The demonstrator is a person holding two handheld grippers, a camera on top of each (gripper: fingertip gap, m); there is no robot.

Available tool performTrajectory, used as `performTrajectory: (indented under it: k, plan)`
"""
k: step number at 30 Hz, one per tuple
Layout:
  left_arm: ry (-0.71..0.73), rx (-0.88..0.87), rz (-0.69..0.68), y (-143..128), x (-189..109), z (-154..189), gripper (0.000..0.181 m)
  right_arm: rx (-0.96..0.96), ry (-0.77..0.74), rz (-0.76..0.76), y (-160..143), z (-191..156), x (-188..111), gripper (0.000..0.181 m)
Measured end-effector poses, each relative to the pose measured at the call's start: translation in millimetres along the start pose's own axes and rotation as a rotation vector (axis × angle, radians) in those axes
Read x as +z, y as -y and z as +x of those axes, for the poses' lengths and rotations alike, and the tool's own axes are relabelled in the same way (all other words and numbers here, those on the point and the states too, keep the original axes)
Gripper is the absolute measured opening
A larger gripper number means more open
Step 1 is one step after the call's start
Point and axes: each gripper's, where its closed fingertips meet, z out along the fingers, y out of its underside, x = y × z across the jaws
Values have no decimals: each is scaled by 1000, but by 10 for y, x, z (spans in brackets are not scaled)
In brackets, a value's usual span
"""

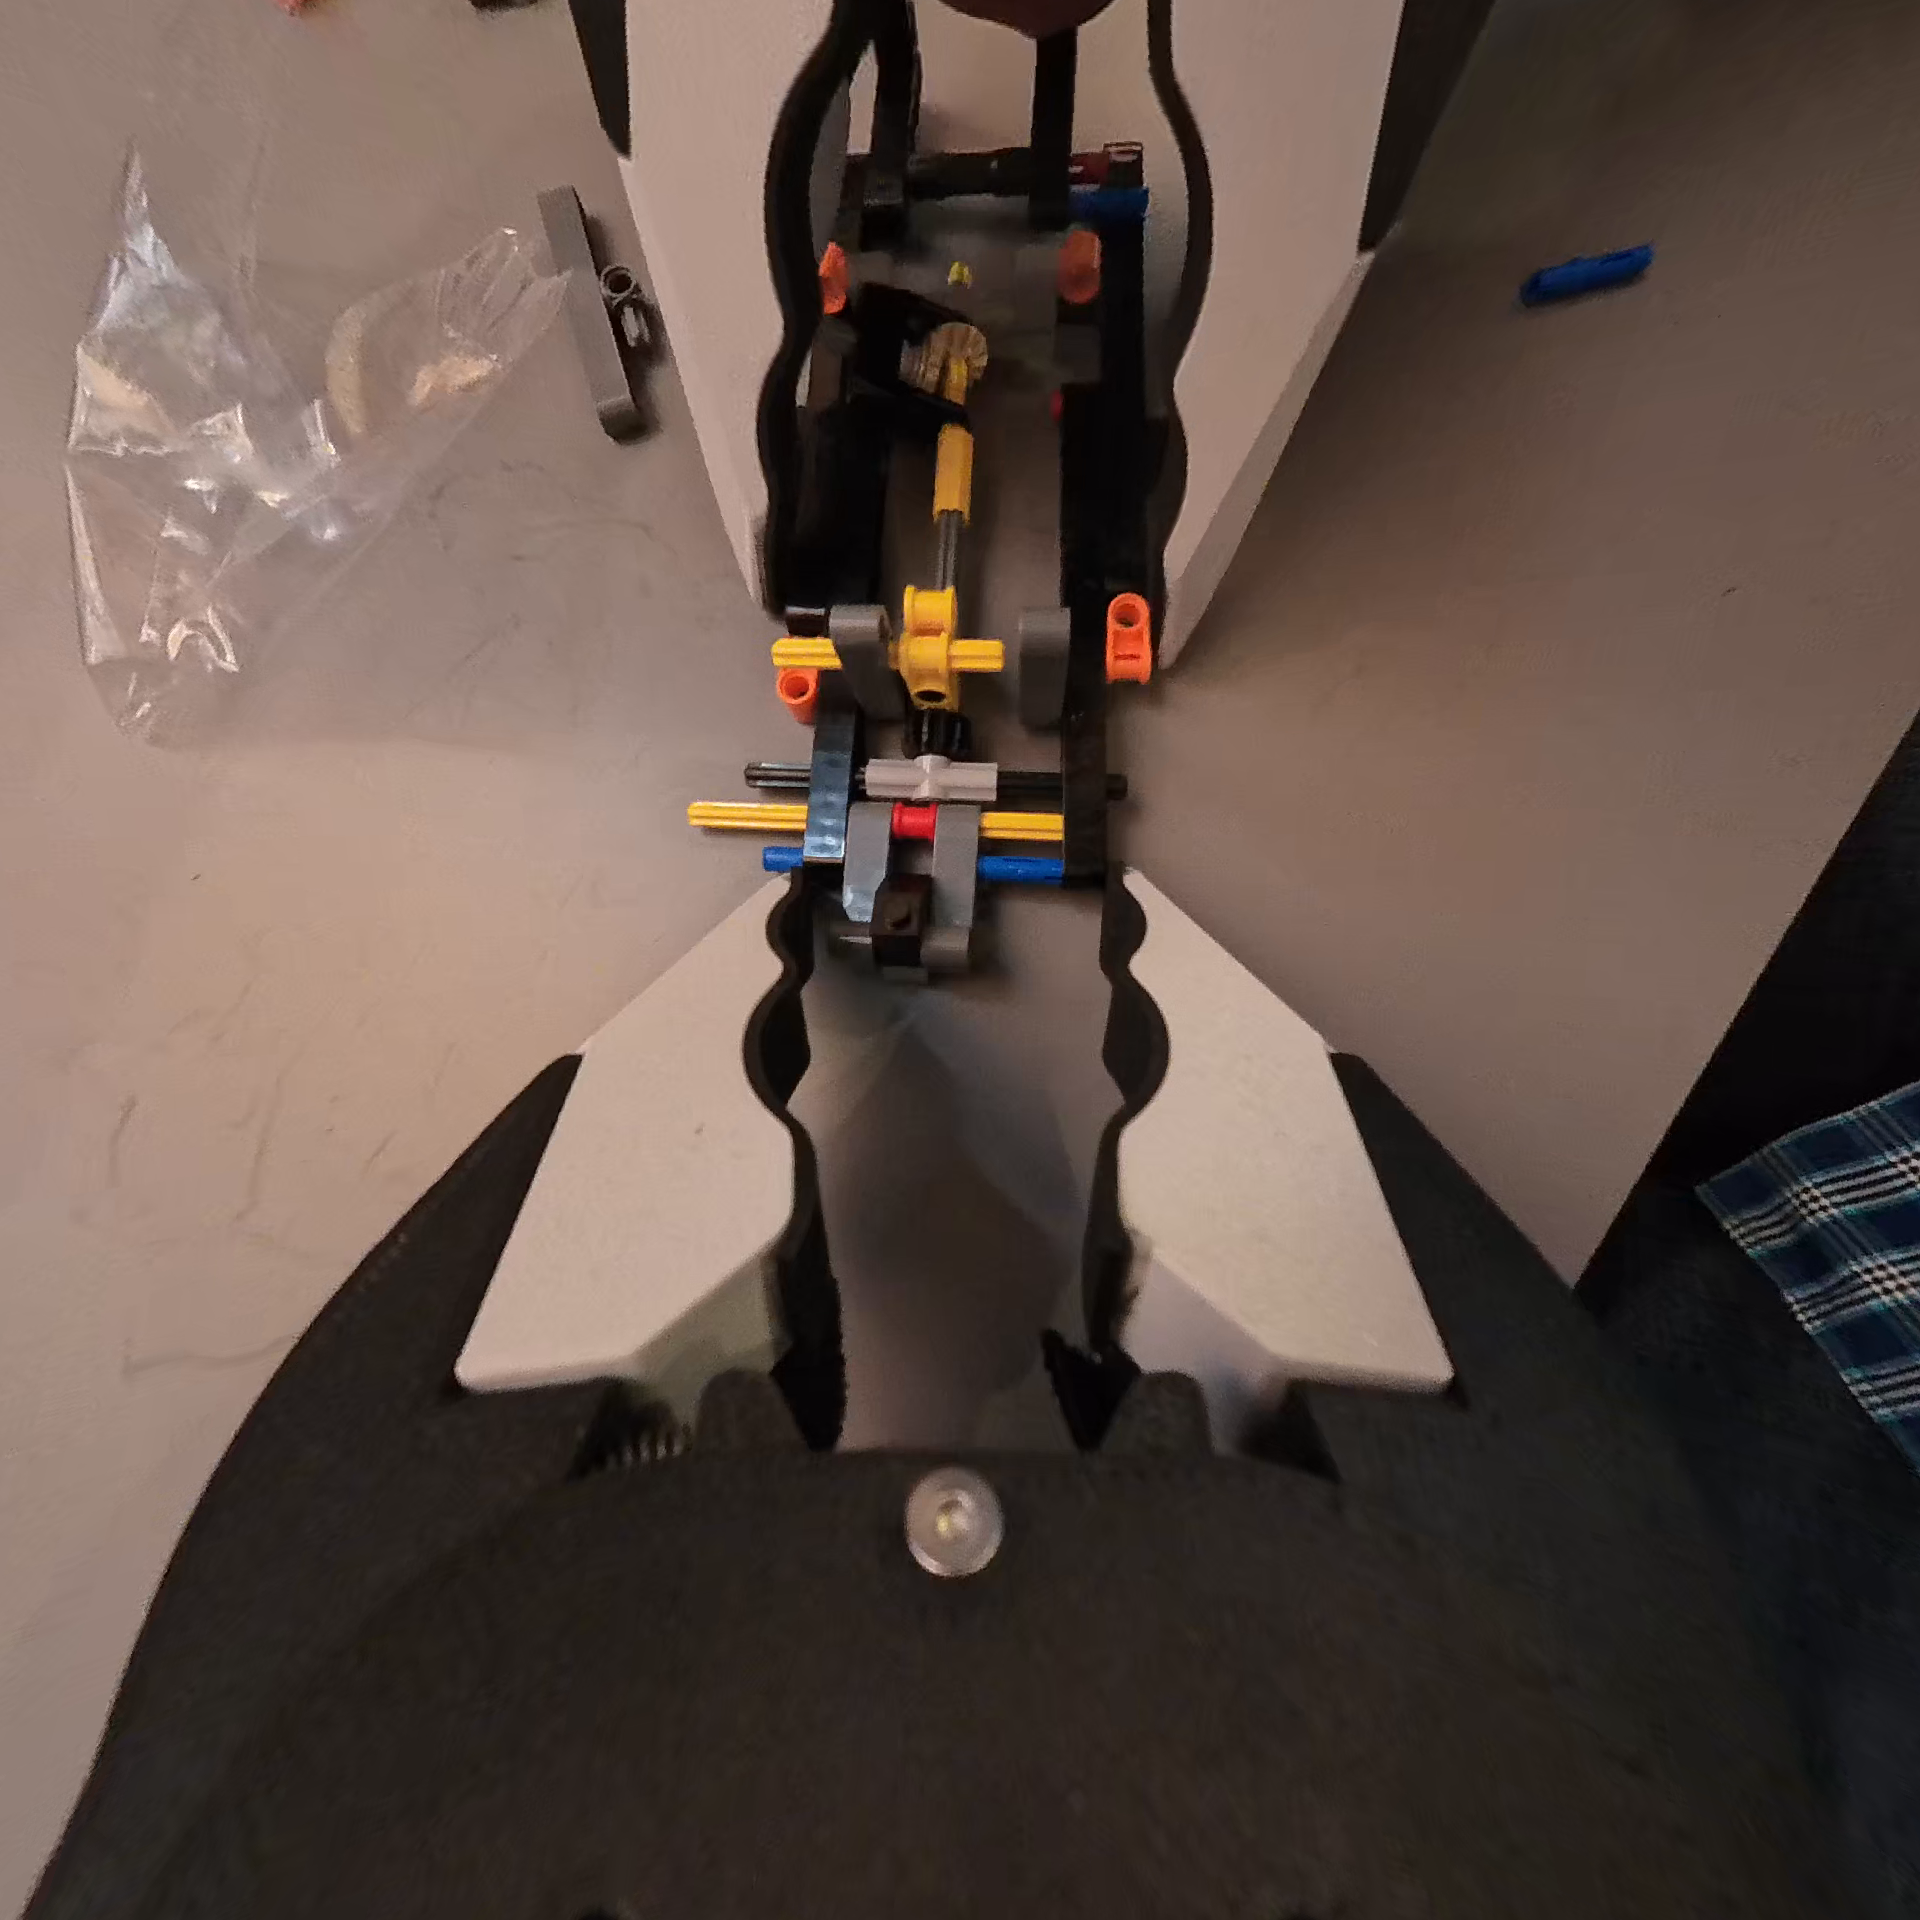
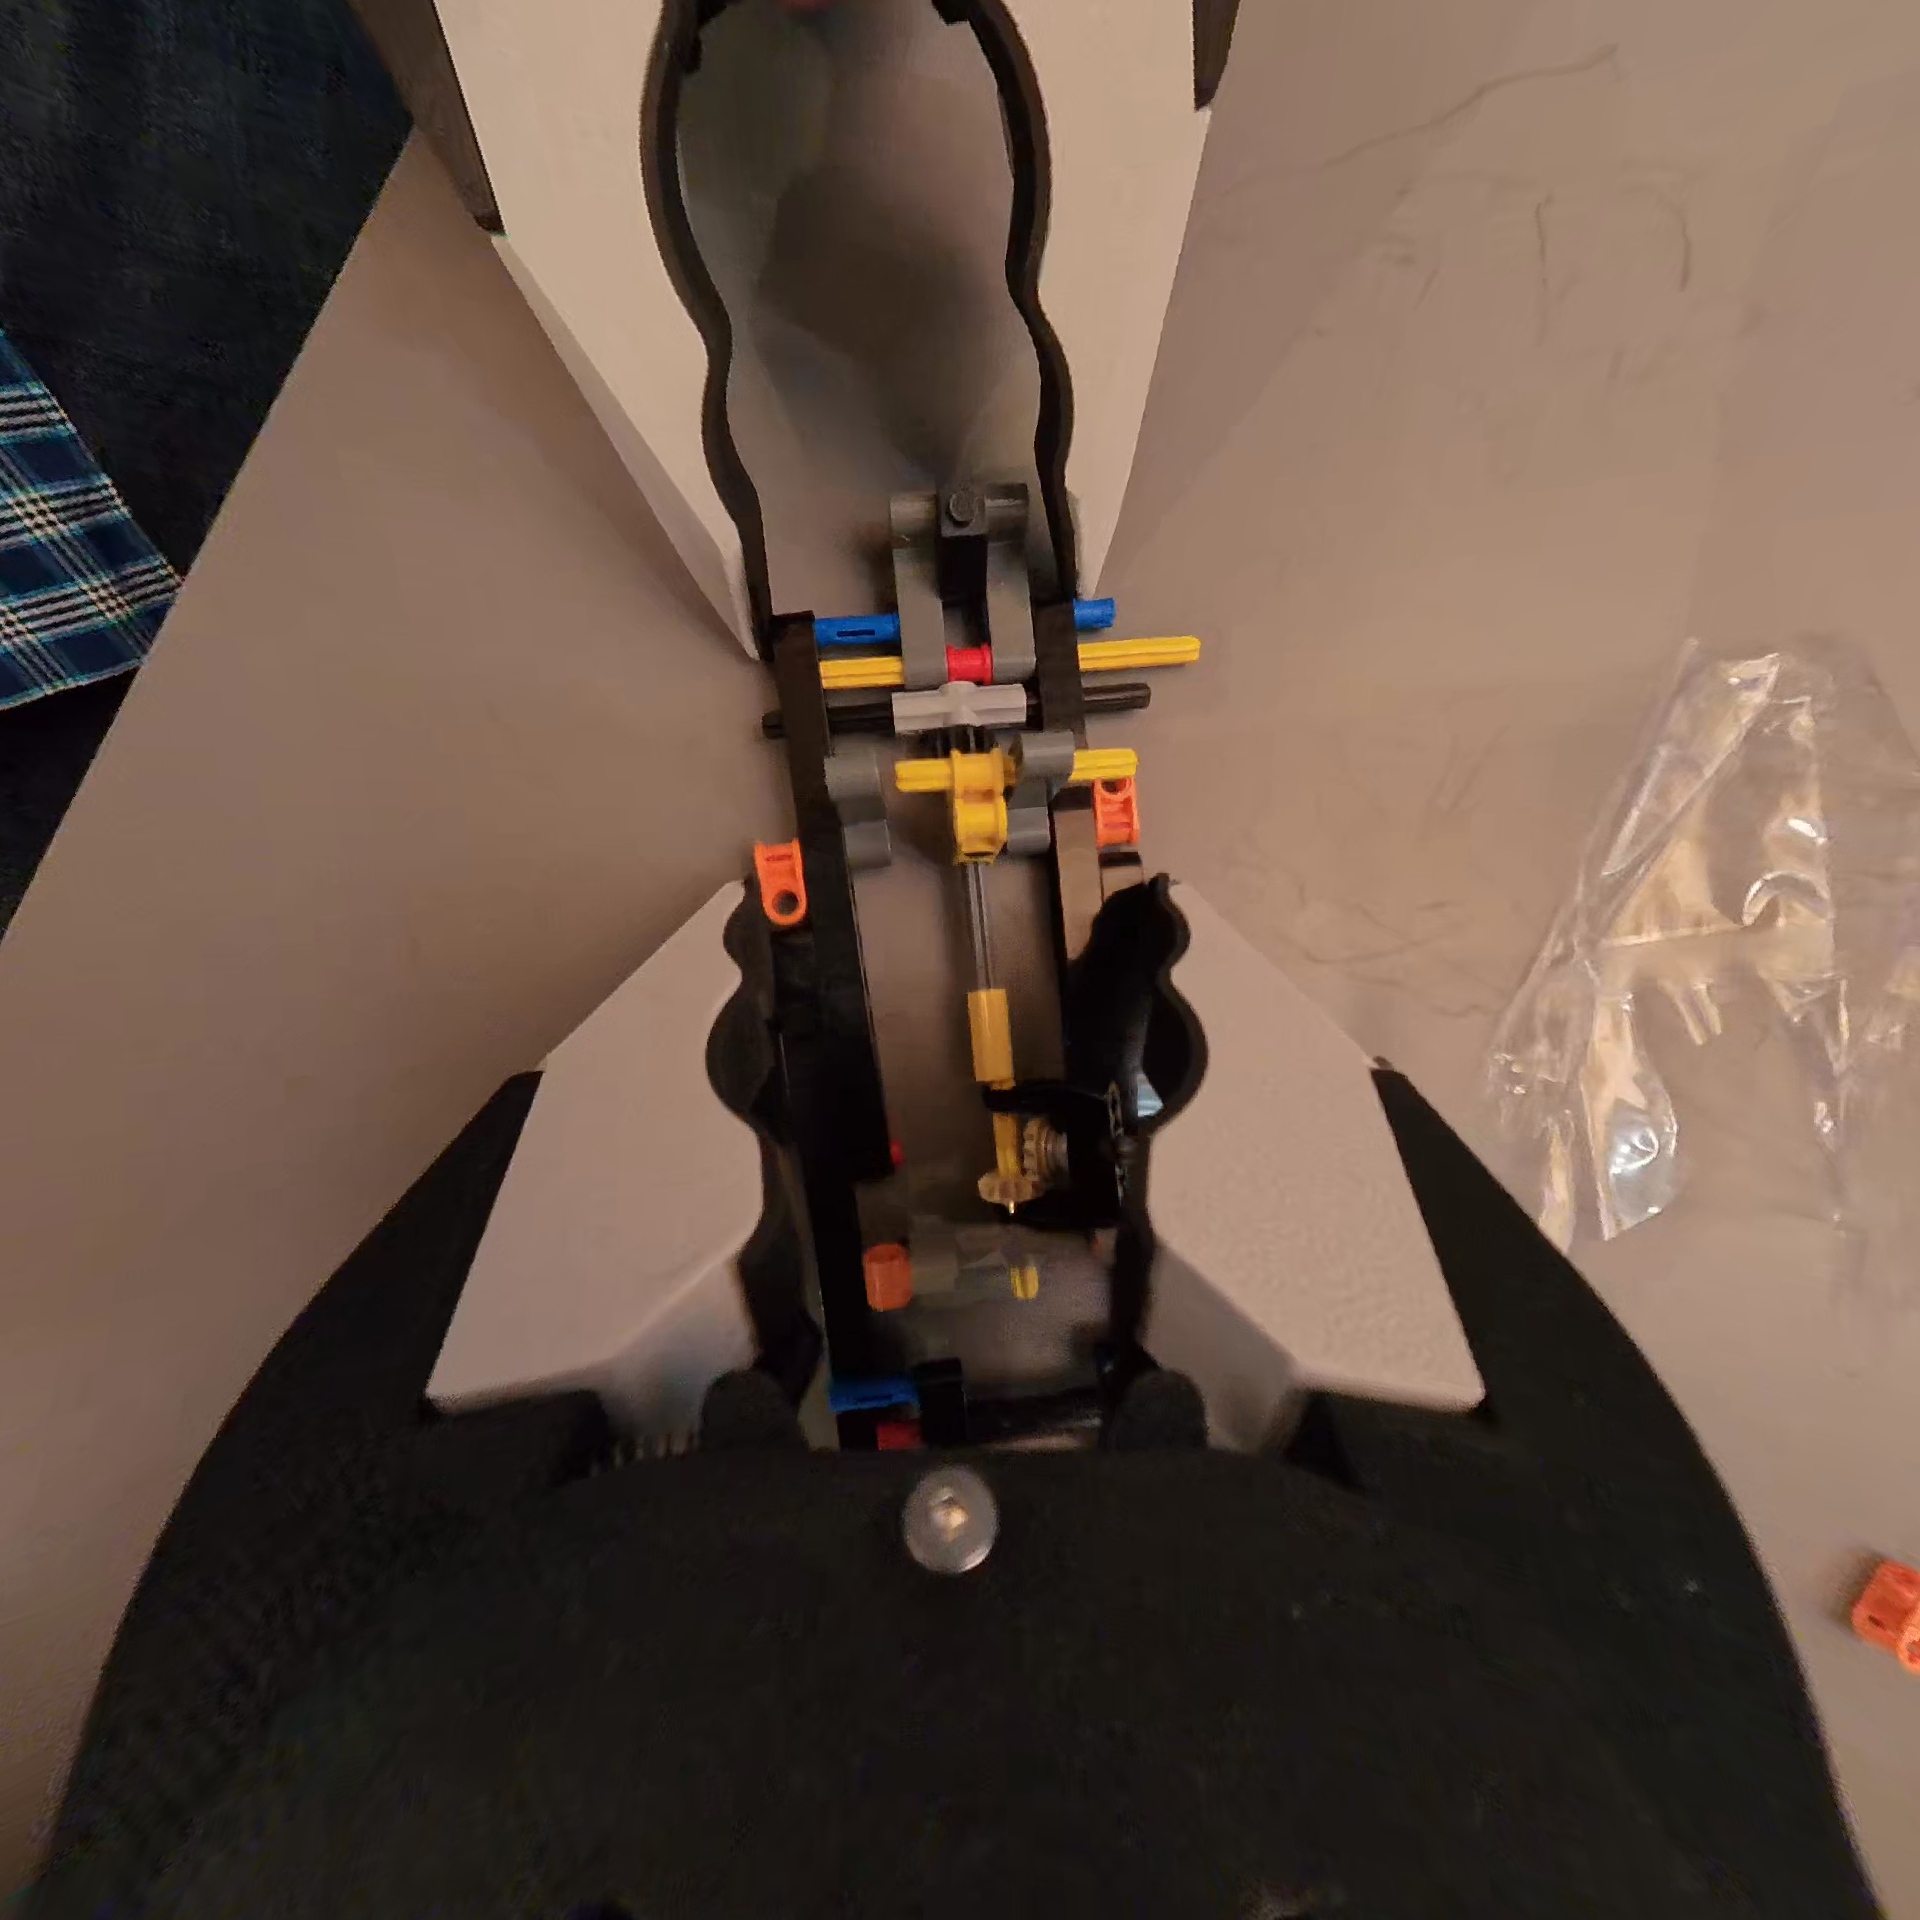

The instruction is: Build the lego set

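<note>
I have the lego chassis [image 1: 940, 665] pinned between both tools, which face each other along its length. My left hand-held gripper [image 1: 951, 894] is clenched on one end, its black wavy pads touching the long black side beams just where the blue pin [image 1: 1013, 865] and the long yellow axle [image 1: 748, 816] cross the frame. My right hand-held gripper [image 2: 961, 914] grasps the opposite end, its fingers closed on the black beams either side of the tan bevel gear [image 2: 1013, 1153] and the yellow sleeve [image 2: 989, 1034] on the centre shaft. The frame sits just above the pale surface [image 1: 312, 1039]; I cannot tell whether it touches.

From the left wrist view, a crumpled clear plastic bag [image 1: 281, 457] lies off to the left, a loose grey beam [image 1: 601, 312] just beside it, and a loose blue pin piece [image 1: 1584, 273] lies well apart on the right. From the right wrist view, a loose orange connector [image 2: 1886, 1621] rests on the surface near the bottom right edge. Blue plaid cloth [image 1: 1839, 1236] shows past the edge of the surface.
</note>
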Motion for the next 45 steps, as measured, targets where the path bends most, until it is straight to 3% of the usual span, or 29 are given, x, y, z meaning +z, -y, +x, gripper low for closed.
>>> performTrajectory:
  k: [37, 39, 41, 45]
  plan:
    - [27, -25, 60, 9, 2, -1, 53, 15, -10, -13, 25, -26, 9, 69]
    - [12, -19, 45, -4, -10, 8, 55, 13, -5, -4, 26, -32, 6, 69]
    - [23, -18, 31, -38, -32, -20, 71, 17, -4, 4, 27, -34, 6, 70]
    - [24, 5, 37, -59, -65, -1, 61, 19, -3, 5, 30, -34, 4, 70]
